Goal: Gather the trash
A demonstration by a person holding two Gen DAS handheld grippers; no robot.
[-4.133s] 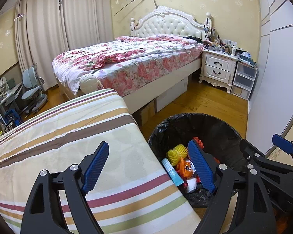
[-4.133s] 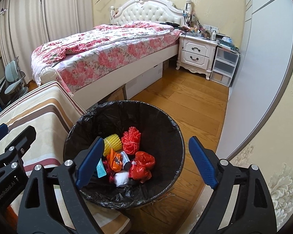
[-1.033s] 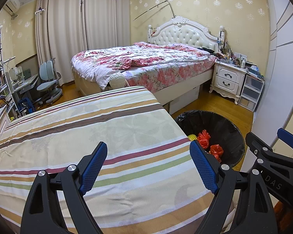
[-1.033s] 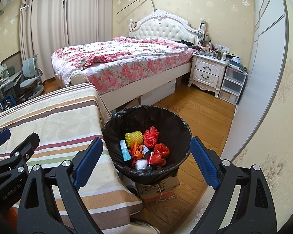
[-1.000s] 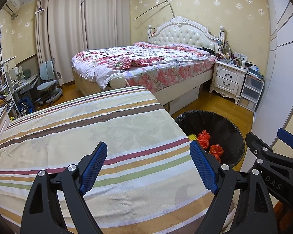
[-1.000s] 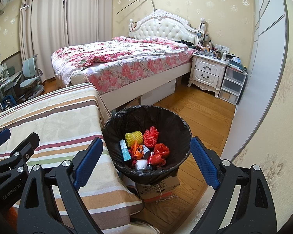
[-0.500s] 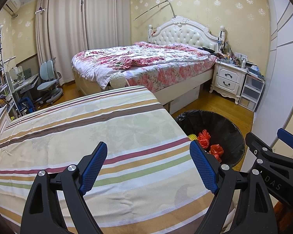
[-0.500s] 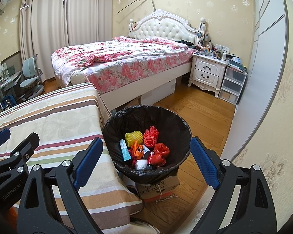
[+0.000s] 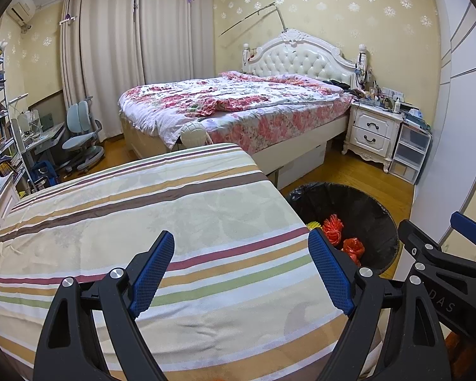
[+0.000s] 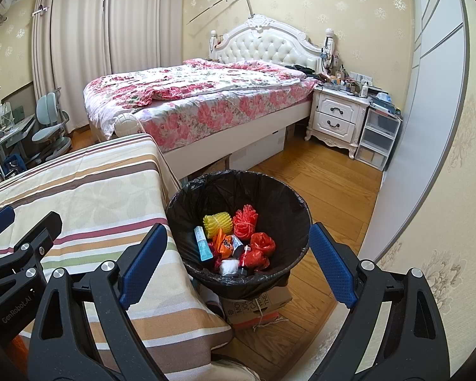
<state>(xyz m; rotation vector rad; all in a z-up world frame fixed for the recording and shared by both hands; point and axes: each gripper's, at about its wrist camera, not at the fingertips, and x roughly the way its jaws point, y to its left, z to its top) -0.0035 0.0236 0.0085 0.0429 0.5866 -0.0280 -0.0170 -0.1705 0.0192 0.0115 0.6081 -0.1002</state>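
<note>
A black-lined trash bin (image 10: 206, 187) stands on a cardboard box beside the striped table. It holds a yellow net (image 10: 217, 221), red nets (image 10: 245, 220), red bags (image 10: 261, 243), a blue tube (image 10: 203, 247), an orange wrapper (image 10: 223, 243) and a white wad. The bin also shows in the left wrist view (image 9: 380, 209). My left gripper (image 9: 241, 270) is open and empty above the striped tablecloth (image 9: 142, 216). My right gripper (image 10: 238, 265) is open and empty above the bin's near rim.
A flowered bed (image 9: 238, 108) stands behind the table, a white nightstand (image 10: 336, 117) and plastic drawers (image 10: 377, 139) at the right. A wardrobe door (image 10: 428, 111) flanks the bin. A desk chair (image 9: 79, 133) and shelves stand at the left. Wooden floor (image 10: 327, 177) lies beyond the bin.
Since four seconds ago both grippers have pulled back and up from the bin. Over the last second nothing has visibly moved.
</note>
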